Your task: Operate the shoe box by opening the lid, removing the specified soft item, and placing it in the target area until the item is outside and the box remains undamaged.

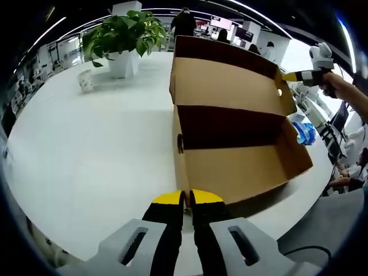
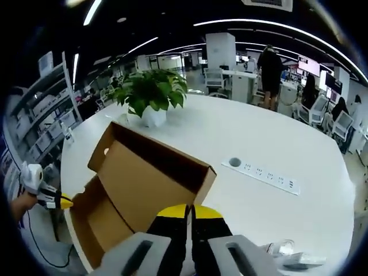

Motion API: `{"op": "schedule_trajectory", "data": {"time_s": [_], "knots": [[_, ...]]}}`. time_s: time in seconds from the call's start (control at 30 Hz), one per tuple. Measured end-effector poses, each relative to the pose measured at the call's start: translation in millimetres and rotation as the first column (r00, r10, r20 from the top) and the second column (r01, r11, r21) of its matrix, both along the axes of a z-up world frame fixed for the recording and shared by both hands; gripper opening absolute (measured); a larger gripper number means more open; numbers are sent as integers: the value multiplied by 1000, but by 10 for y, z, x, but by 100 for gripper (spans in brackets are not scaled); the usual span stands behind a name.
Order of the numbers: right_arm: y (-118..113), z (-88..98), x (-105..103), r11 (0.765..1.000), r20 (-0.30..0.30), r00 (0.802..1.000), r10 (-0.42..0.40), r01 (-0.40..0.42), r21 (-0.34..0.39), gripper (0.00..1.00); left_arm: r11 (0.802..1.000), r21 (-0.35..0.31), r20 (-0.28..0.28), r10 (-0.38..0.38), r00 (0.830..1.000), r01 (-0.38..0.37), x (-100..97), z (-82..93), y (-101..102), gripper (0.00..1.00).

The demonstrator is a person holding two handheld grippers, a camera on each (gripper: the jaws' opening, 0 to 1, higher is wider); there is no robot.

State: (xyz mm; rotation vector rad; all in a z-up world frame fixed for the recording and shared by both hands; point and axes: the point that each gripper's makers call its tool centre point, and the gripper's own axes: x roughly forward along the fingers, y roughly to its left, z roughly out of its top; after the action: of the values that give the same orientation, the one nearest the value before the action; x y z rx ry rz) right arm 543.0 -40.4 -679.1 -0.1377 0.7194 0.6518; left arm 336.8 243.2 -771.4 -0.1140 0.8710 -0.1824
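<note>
Your shoe box (image 1: 236, 138) lies open on the white desk (image 1: 98, 149), lid (image 1: 224, 80) hinged back and upright; in the left gripper view its long axis runs left to right, near the desk's right edge. The interior reads empty, though the far inner wall sits in deep shadow. Your left gripper (image 1: 187, 198) rests just before the box's near wall, fingers closed together, gripping nothing. Your right gripper (image 2: 190, 211) hovers over the box's end, fingers likewise closed and empty. A potted plant (image 2: 150, 95) and a power strip (image 2: 269, 173) stand well apart.
</note>
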Motion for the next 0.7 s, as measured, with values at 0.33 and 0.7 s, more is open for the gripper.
{"op": "schedule_trajectory", "data": {"time_s": [0.33, 0.7], "knots": [[1, 98, -145, 1000, 54, 998, 12, -12, 12, 0, 1000, 0, 2, 1, 1000, -1, -6, 3, -6, 2], [10, 177, -341, 999, 95, 995, 23, -25, 21, 0, 1000, -5, 3, -2, 1000, 2, -4, -2, 1, 2]]}}
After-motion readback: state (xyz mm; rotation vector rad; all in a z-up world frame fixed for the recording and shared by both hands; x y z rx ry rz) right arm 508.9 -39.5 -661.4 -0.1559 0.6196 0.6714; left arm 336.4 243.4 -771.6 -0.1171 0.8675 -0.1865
